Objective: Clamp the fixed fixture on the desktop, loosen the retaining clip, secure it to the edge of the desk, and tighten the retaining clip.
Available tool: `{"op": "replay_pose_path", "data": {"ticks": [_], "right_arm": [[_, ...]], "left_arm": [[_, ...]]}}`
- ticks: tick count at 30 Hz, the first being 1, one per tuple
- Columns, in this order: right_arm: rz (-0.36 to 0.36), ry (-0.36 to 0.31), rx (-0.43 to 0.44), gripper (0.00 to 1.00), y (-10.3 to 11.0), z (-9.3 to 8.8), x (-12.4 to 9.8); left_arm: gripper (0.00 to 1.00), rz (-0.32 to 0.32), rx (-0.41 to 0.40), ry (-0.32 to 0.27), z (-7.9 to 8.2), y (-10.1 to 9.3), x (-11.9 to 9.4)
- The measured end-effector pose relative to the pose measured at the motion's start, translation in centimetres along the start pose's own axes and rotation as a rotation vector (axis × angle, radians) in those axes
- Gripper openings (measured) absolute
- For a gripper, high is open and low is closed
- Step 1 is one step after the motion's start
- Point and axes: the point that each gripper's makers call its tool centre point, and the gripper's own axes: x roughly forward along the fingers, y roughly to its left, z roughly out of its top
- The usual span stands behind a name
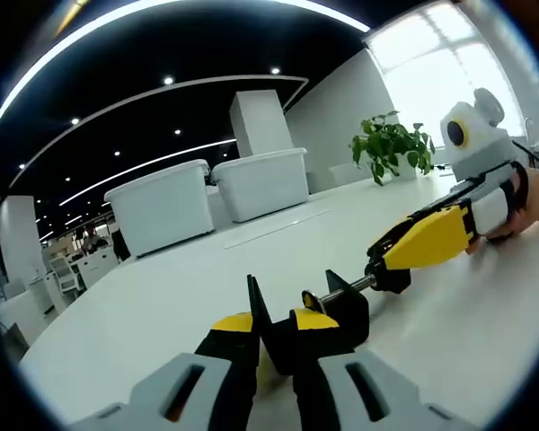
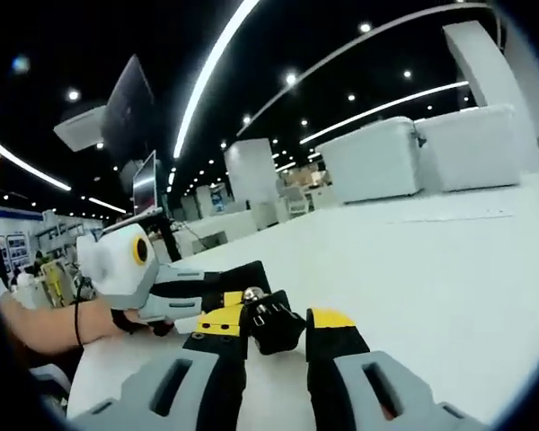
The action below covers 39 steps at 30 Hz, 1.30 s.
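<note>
**Clamp held between 2 grippers on the white surface**

Left gripper view: the left gripper (image 1: 274,346) is seen closed narrowly on the black body of the clamp fixture (image 1: 337,314), which rests on the white surface (image 1: 207,269) directly ahead of the jaws. The threaded rod (image 1: 352,285) runs up and to the right, giving the fixture's long axis, and its far end is met by the right gripper (image 1: 391,260). In the right gripper view, the right gripper (image 2: 274,337) is seen with its jaws narrowly set about the black knob (image 2: 271,321); firm contact cannot be told. The loosening turn is judged to fall to the right gripper, with the body steadied by the left.
</note>
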Motion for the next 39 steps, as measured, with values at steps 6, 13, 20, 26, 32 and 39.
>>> {"op": "replay_pose_path", "data": {"ticks": [6,13,20,26,32,39], "right_arm": [[0.002,0.000,-0.016,0.24,0.4,-0.2,-0.1],[-0.010,-0.004,-0.274,0.23,1.1,-0.6,-0.1],[-0.045,-0.002,-0.477,0.23,1.6,-1.0,0.1],[-0.055,0.013,-0.304,0.25,0.3,-0.7,0.2],[0.041,-0.029,0.013,0.30,0.5,0.5,-0.6],[0.047,-0.017,0.227,0.28,-0.3,0.5,-0.8]], "left_arm": [[0.14,0.000,0.000,0.000,0.0,0.0,0.0],[0.14,0.000,0.000,0.000,0.0,0.0,0.0],[0.14,0.001,0.001,-0.001,0.0,0.0,0.0],[0.14,-0.003,0.000,-0.002,0.0,-0.1,-0.1],[0.14,-0.004,0.000,-0.002,0.0,-0.1,-0.1],[0.14,-0.007,0.000,-0.003,0.0,-0.2,-0.1]]}}
